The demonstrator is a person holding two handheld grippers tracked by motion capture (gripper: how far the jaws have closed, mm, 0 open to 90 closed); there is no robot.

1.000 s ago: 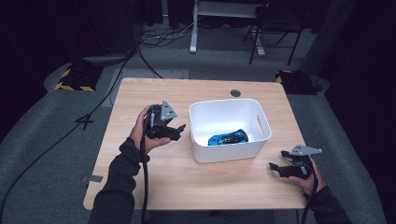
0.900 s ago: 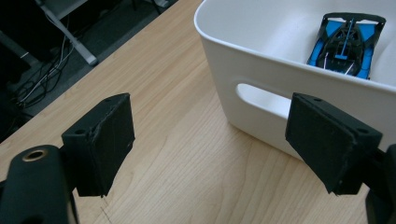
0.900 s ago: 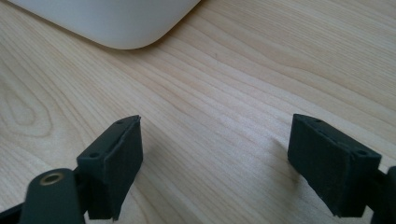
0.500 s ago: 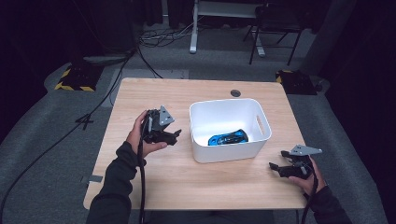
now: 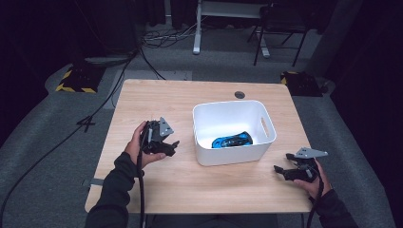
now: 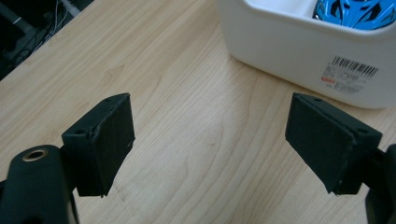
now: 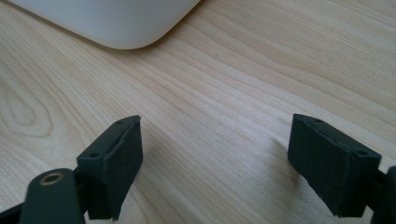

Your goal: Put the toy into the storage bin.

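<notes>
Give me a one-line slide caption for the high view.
Two open hand-held grippers, left and right, flank a white bin holding a blue toy car on a wooden table.

A dim lab or recording studio: around the light wooden table (image 5: pixel 190 185) lie grey carpet, black cables (image 5: pixel 119 61), yellow-and-black striped floor weights (image 5: pixel 75 81) and, beyond it, a white desk frame (image 5: pixel 197 28).
</notes>
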